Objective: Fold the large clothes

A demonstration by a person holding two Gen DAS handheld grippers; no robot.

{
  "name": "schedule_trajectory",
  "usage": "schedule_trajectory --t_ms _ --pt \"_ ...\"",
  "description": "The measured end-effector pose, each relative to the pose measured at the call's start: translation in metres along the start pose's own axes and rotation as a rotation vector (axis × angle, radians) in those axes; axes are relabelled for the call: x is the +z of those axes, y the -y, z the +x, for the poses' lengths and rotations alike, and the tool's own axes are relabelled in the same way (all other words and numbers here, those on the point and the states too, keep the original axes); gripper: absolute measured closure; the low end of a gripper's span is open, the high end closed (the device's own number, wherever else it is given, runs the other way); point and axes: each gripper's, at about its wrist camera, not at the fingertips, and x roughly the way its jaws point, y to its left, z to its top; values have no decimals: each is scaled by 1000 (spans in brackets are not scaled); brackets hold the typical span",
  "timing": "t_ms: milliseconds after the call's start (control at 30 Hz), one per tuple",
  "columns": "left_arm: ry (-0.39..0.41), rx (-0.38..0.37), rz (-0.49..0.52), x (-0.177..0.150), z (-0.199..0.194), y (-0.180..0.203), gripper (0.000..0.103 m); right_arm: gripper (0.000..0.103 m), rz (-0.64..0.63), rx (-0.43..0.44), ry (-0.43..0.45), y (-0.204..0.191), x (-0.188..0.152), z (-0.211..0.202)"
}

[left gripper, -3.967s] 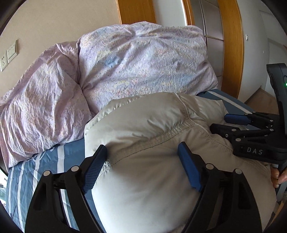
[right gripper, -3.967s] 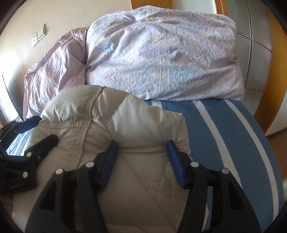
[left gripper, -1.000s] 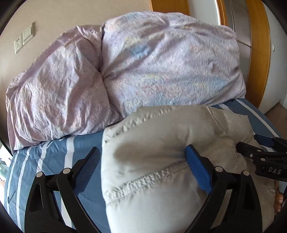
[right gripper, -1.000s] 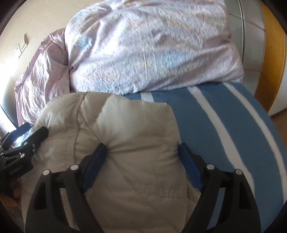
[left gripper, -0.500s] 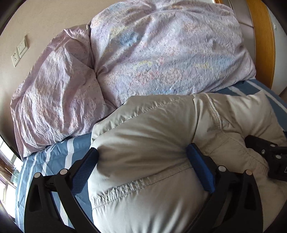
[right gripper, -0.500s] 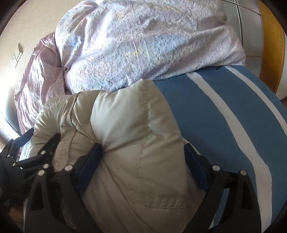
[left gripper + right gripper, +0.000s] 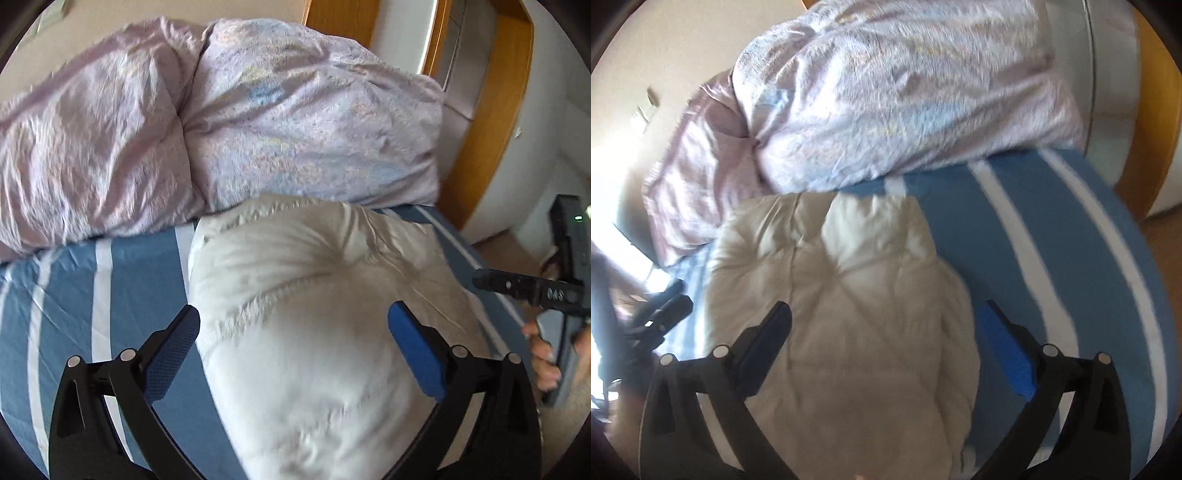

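Puffy beige jacket (image 7: 317,332) lies bundled on the blue-and-white striped bedsheet (image 7: 110,295), near the middle of the bed, its far edge just short of the lilac duvet (image 7: 258,129) heaped across the far side. My left gripper (image 7: 293,332) has its fingers spread wide over the jacket's left part — the left blue pad (image 7: 170,350) sits above the sheet at the jacket's edge, the right pad (image 7: 417,350) over the padded cloth. Neither pad pinches any fabric that I can see.

In the right wrist view my right gripper (image 7: 886,339) is just as wide, straddling the jacket's (image 7: 842,314) right part, with its right pad (image 7: 1008,354) over the sheet (image 7: 1052,277) beside the jacket's edge. The pictures are blurred, so whether the pads brush the cloth I cannot tell.

From the left camera the right gripper (image 7: 532,288) shows at the right edge, black, with fingers of my right hand (image 7: 543,358) wrapped on its handle. From the right camera the left gripper (image 7: 661,314) shows dark at the left edge, beside the jacket.

The duvet (image 7: 886,92) crowds the far side of the bed and stands close behind the jacket — it touches or nearly touches the jacket's far fold. A wooden door frame (image 7: 484,110) rises at far right, and a pale wall (image 7: 147,11) runs behind the duvet.
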Motion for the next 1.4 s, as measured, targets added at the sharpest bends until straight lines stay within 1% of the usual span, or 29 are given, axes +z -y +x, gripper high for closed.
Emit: schedule_trajectory --t_ms 67,100,133,167,267,400,467,567,633,733,867,967,1033,1200,1400 --pt "-36 -47 -51 -6 -5 -16 1 2 38 78 -61 12 -2 2" --pt "-59 -83 -91 -10 -6 -27 1 2 77 117 -96 21 -5 5" --pt "-77 -118 -132 -14 -5 -36 1 2 102 135 -118 25 -8 8" --pt "-89 -133 -156 -16 -3 -43 1 2 141 156 -151 33 -11 14" --pt "-108 -131 -197 -22 2 -56 1 2 210 177 -192 49 -17 24" --pt "-136 -204 -236 -27 12 -59 1 2 276 243 -227 64 -19 39" --pt "-150 -213 -239 -29 18 -58 1 2 287 256 -245 67 -20 46" --pt "-169 -240 -244 -30 25 -55 1 2 282 317 -276 66 -21 54" --pt "-176 -274 -272 -31 29 -56 1 2 272 344 -294 64 -21 58" --pt "-187 -319 -312 -32 35 -59 1 2 246 364 -327 59 -21 67" --pt "-188 -346 -329 -35 37 -62 1 2 235 415 -367 62 -21 81" --pt "-188 -370 -341 -36 39 -65 1 2 209 453 -374 62 -22 87" --pt "-182 -385 -348 -38 40 -67 1 2 192 462 -385 56 -21 91" --pt "-171 -403 -352 -38 43 -68 1 2 134 500 -400 43 -19 99" --pt "-152 -388 -349 -42 43 -63 1 2 115 535 -403 34 -19 107"
